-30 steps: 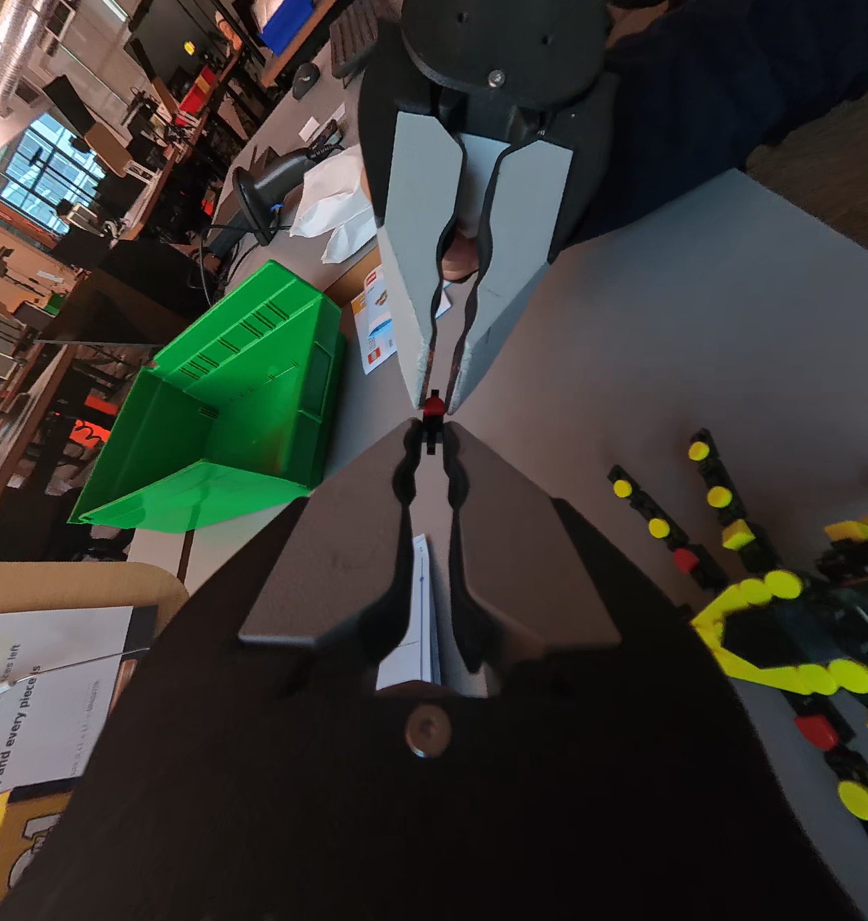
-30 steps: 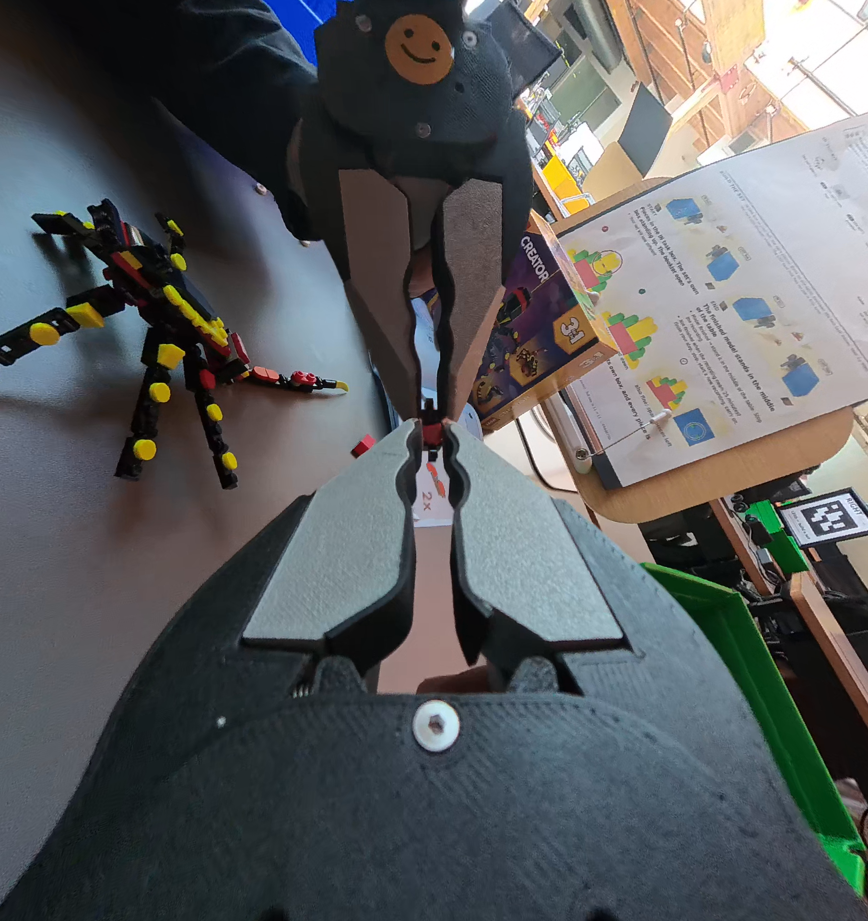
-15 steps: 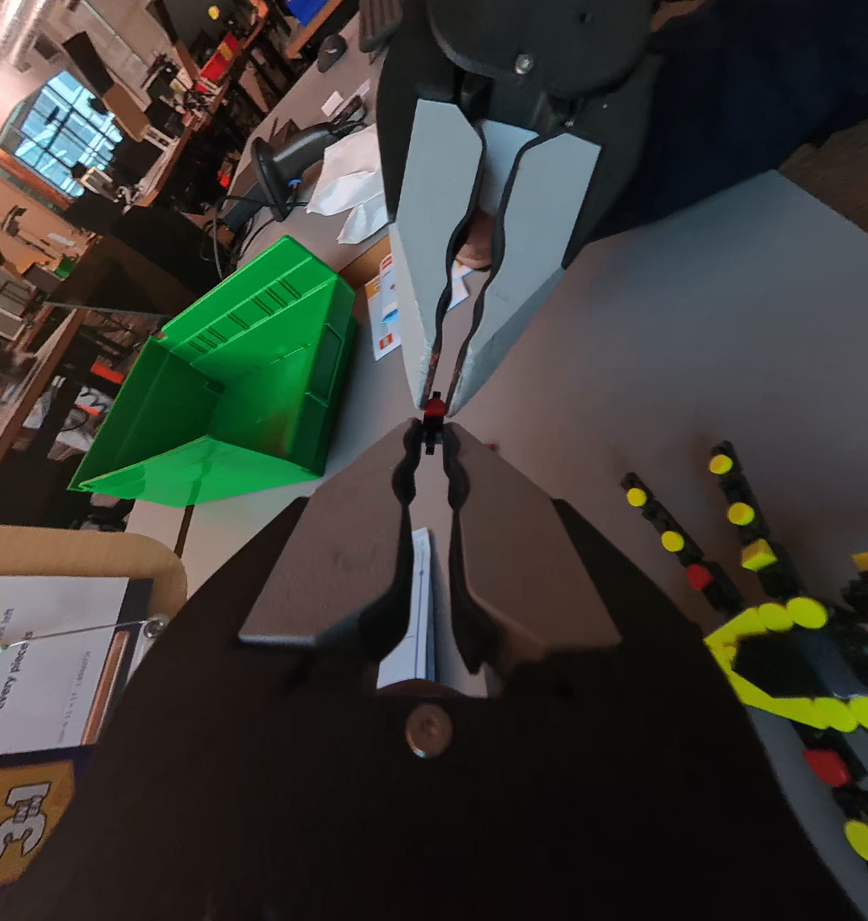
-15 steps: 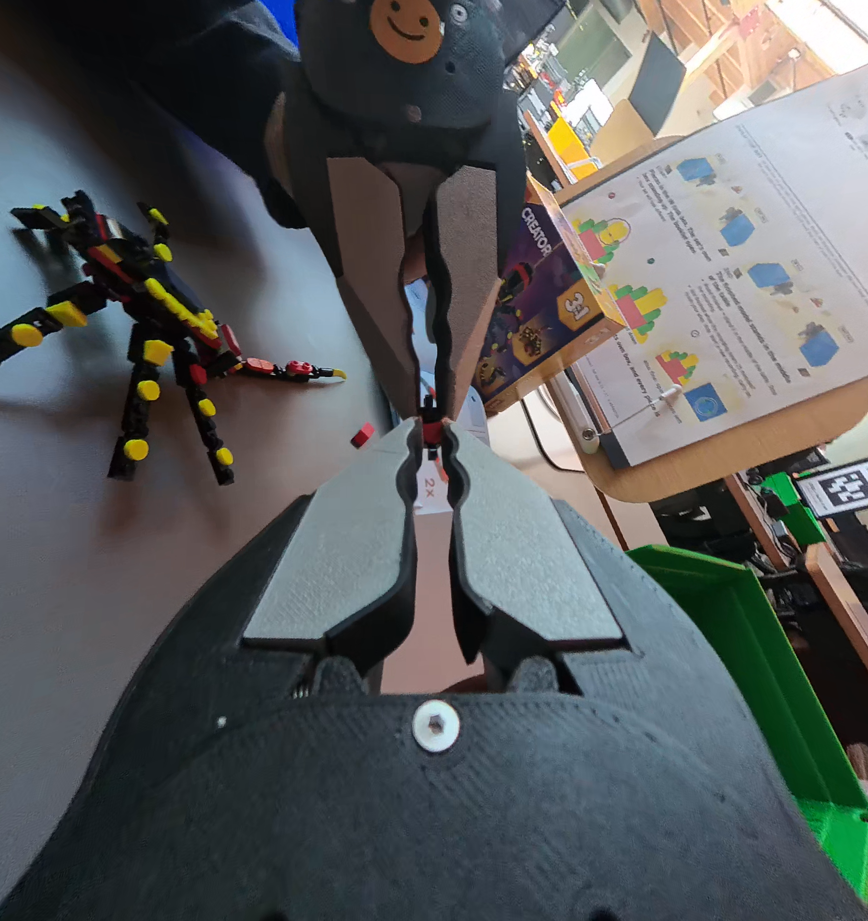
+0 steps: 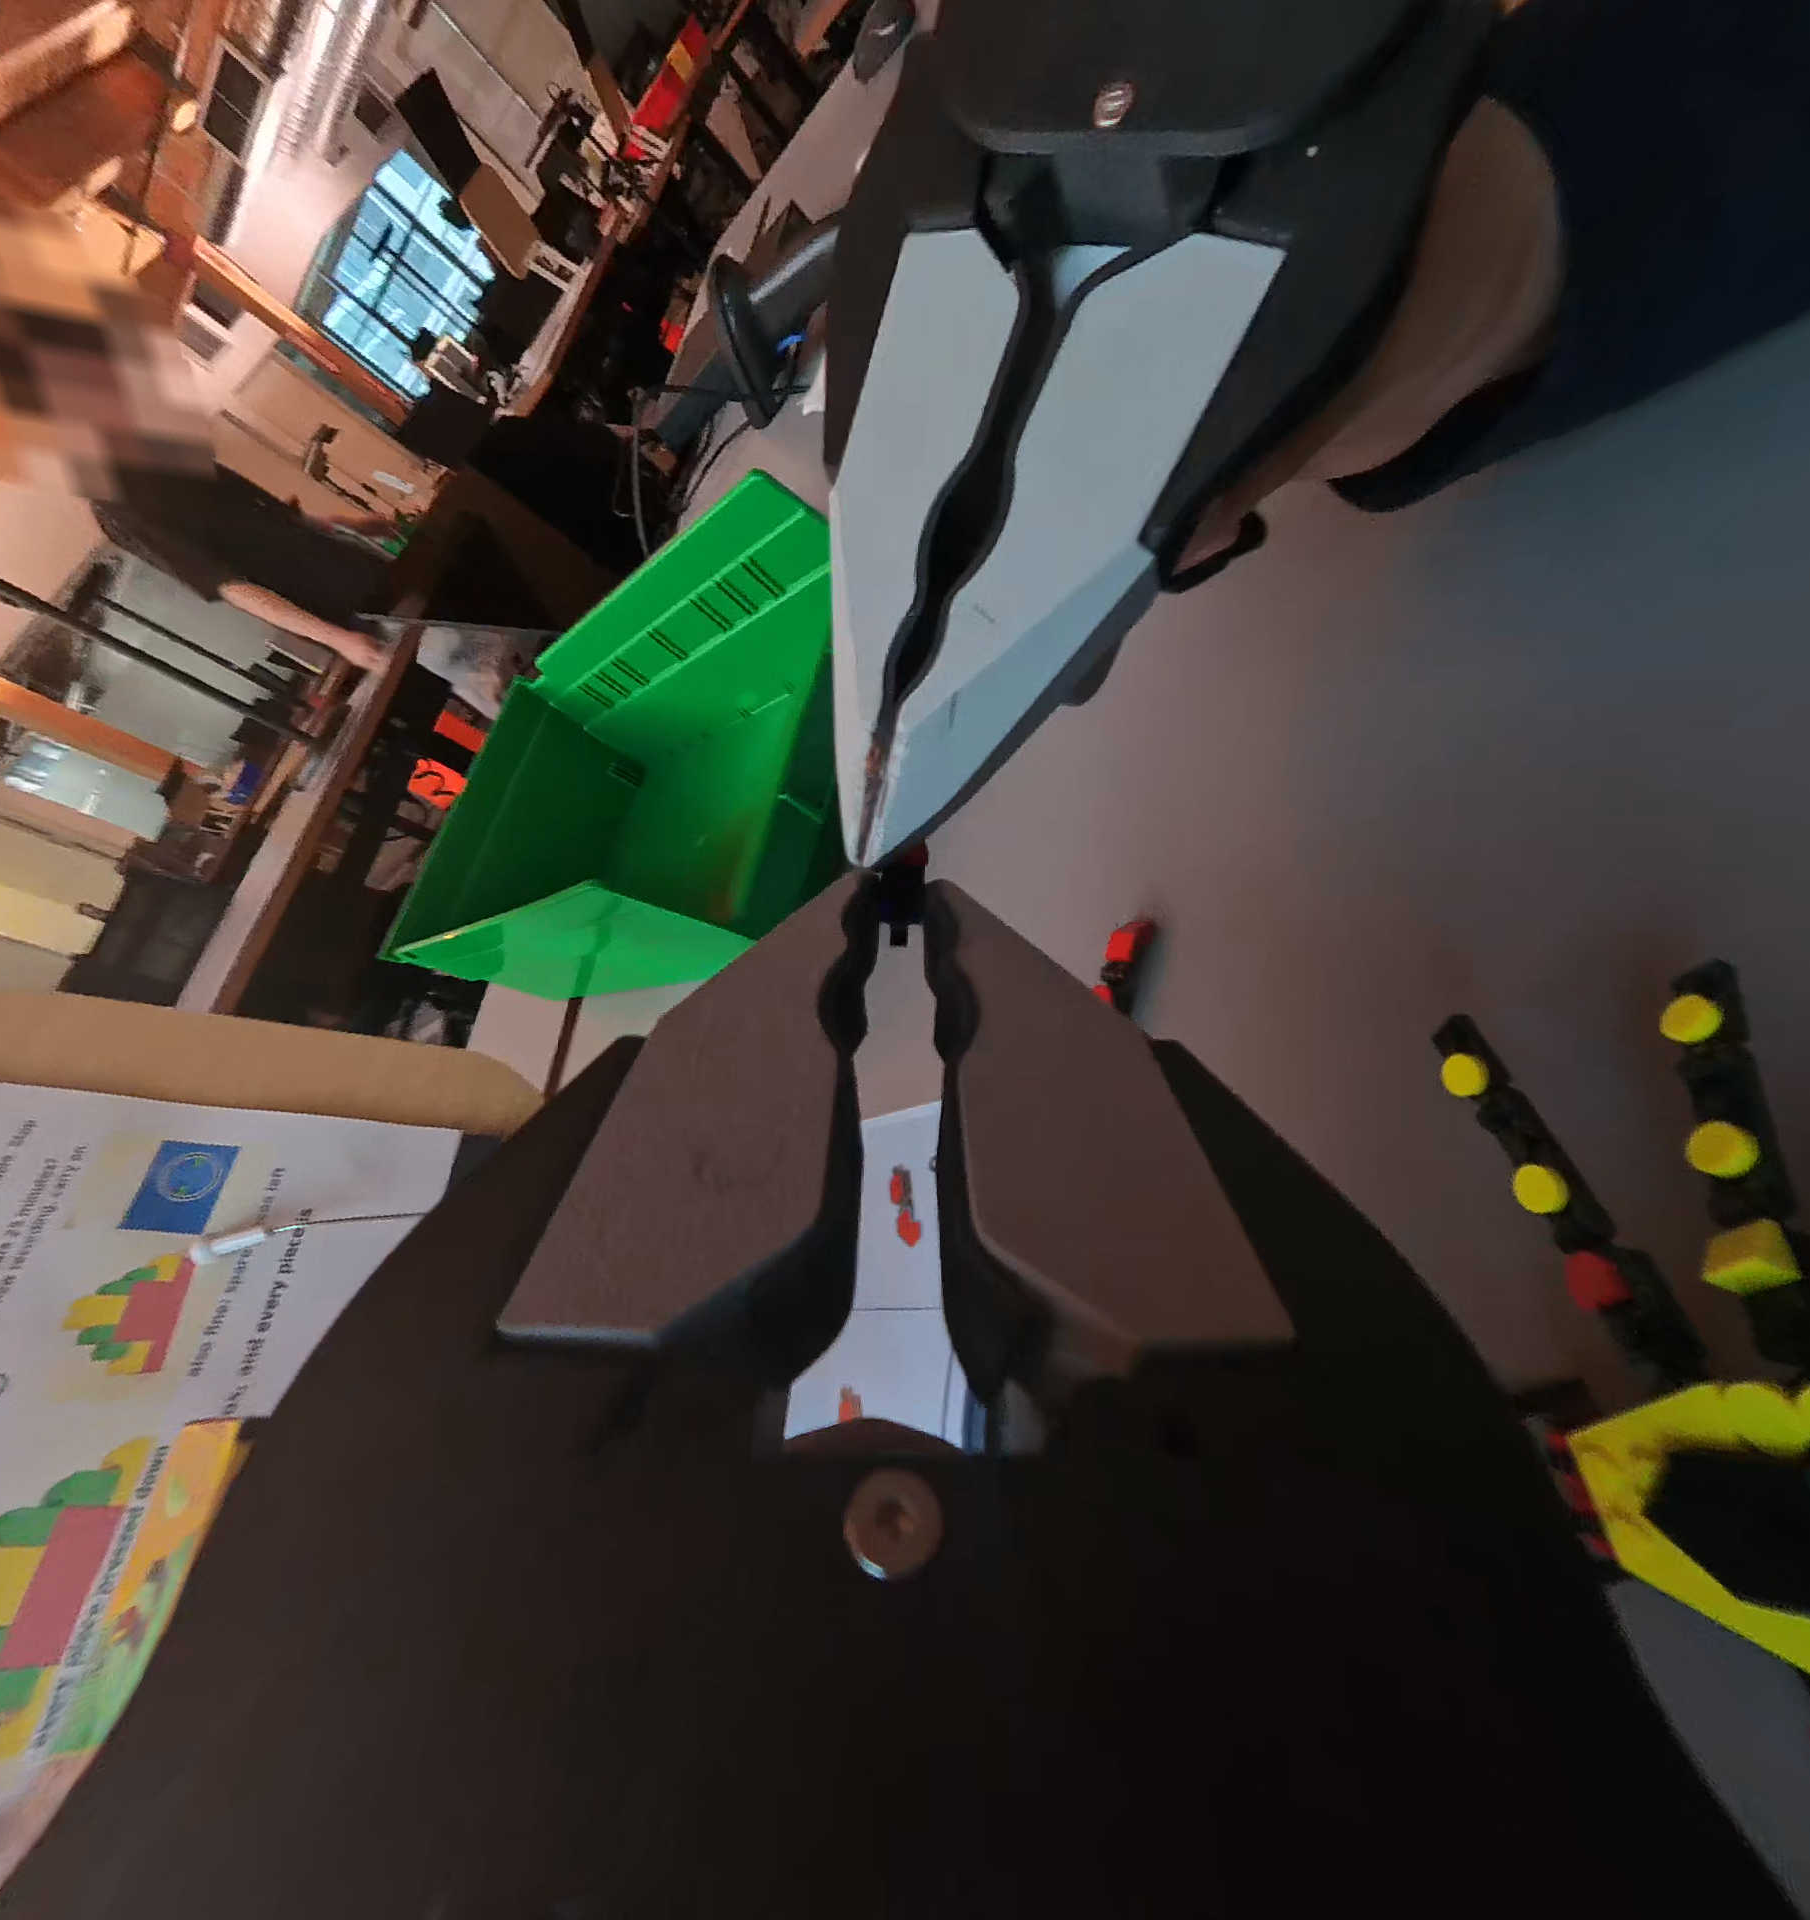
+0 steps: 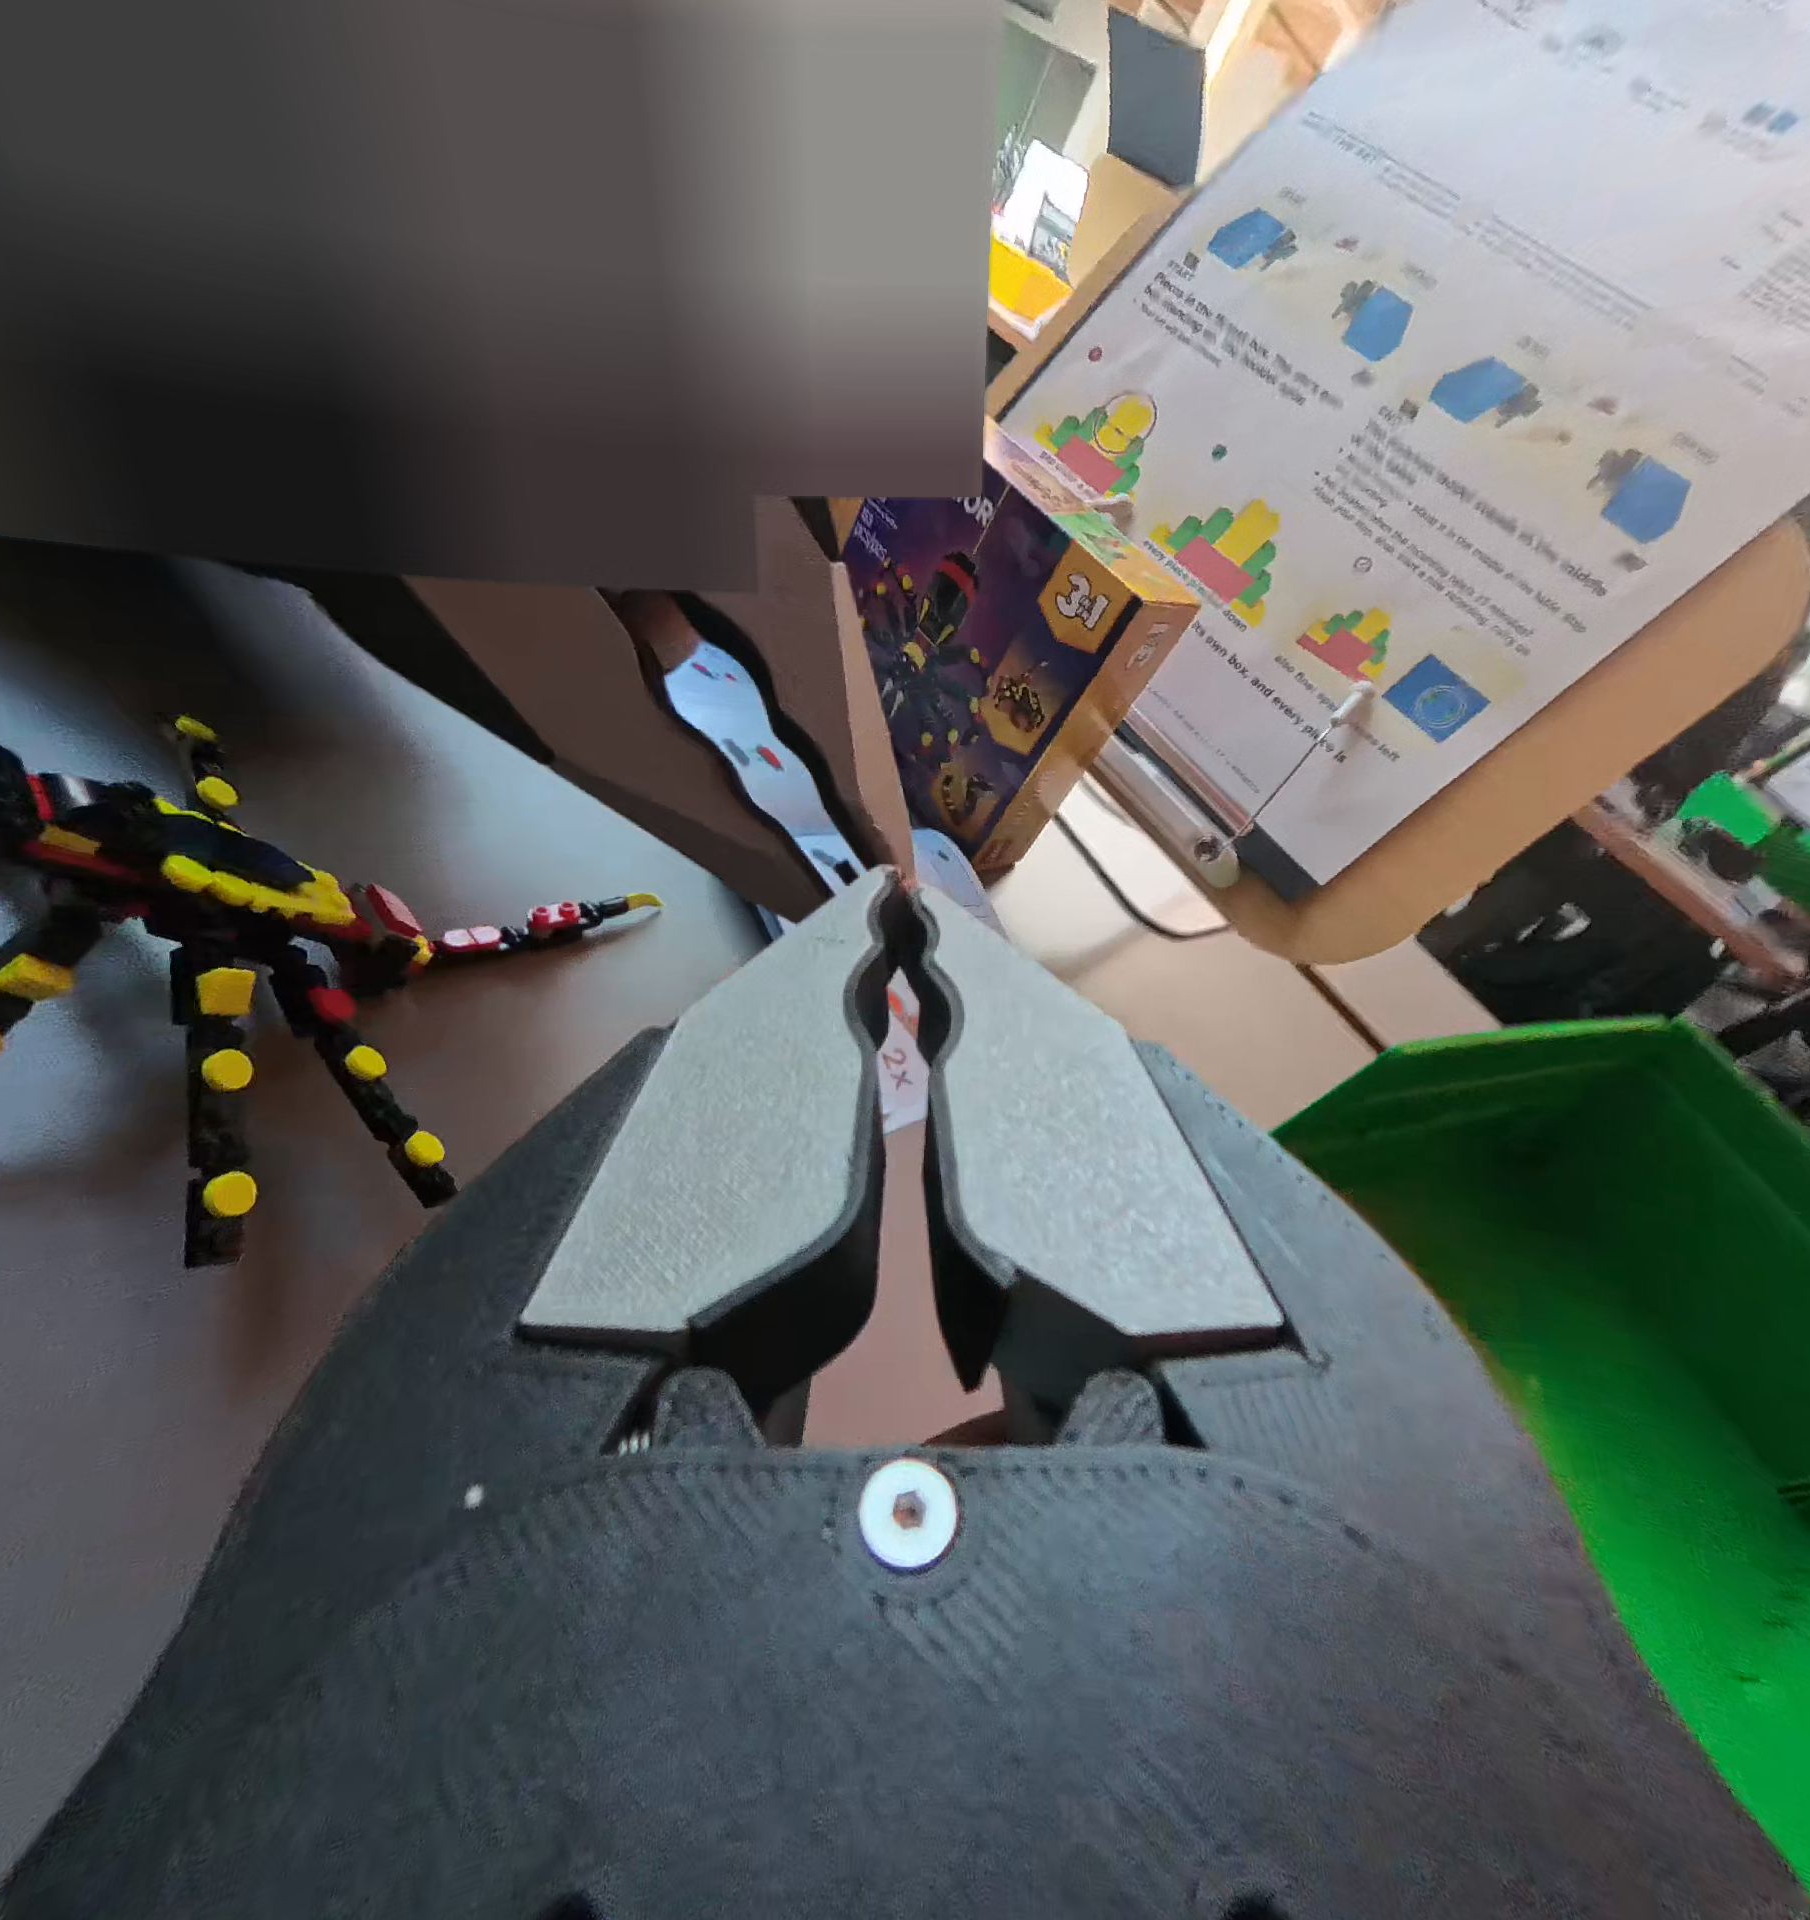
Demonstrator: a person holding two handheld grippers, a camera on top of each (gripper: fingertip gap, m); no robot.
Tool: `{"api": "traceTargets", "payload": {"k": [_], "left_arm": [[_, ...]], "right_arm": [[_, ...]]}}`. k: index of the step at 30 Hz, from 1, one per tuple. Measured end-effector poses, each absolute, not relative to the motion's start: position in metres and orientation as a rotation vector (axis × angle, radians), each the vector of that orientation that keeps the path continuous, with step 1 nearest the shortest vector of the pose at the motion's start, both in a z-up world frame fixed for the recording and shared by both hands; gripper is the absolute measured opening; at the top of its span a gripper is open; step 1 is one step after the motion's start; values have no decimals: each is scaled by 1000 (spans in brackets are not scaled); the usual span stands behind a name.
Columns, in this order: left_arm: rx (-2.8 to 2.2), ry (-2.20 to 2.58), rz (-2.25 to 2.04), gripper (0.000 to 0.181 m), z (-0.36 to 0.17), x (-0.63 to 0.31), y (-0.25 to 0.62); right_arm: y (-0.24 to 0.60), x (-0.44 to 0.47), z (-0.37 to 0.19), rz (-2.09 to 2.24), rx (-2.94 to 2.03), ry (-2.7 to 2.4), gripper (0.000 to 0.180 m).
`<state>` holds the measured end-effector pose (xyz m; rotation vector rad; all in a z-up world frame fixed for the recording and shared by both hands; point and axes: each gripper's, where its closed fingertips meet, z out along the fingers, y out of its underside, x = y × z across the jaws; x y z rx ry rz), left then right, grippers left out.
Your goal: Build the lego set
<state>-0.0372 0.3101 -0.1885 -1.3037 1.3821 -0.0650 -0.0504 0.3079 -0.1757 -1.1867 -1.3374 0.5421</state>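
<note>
A tiny black and red lego piece (image 5: 901,899) is pinched at the tips of my left gripper (image 5: 896,920), which is shut on it above the table. My right gripper (image 5: 873,847) comes in from the top of the left wrist view, tip to tip with the left one. It is shut, with its tips at the red end of the piece. In the right wrist view my right gripper (image 6: 899,896) looks closed and the piece is almost hidden. The black and yellow spider model (image 6: 205,904) lies on the table and also shows in the left wrist view (image 5: 1711,1236).
A green bin (image 5: 620,831) stands at the table edge and shows in the right wrist view (image 6: 1607,1299). The lego box (image 6: 1015,675) and a printed sheet on a board (image 6: 1452,416) stand behind. An instruction booklet (image 5: 901,1216) lies below the grippers. A loose red piece (image 5: 1129,940) lies nearby.
Both grippers stay shut, tip to tip on the small piece. Both have turned, the right one now leans across the left view, and the green bin looks nearer in both views.
</note>
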Motion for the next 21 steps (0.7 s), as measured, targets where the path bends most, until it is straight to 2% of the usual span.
{"api": "traceTargets", "payload": {"k": [6, 12, 16, 21], "left_arm": [[-1389, 1420, -211, 6, -199, -42, 314], [-1376, 1466, -329, 6, -199, -37, 302], [-1369, 1487, -353, 6, -201, -34, 297], [-1358, 1495, -368, 6, -200, -32, 294]], "right_arm": [[301, -39, -175, 555, -1095, -1430, 1], [298, -37, -186, 494, -1061, -1524, 14], [293, -41, -192, 471, -1042, -1563, 6], [291, -43, -194, 478, -1042, -1577, 6]]}}
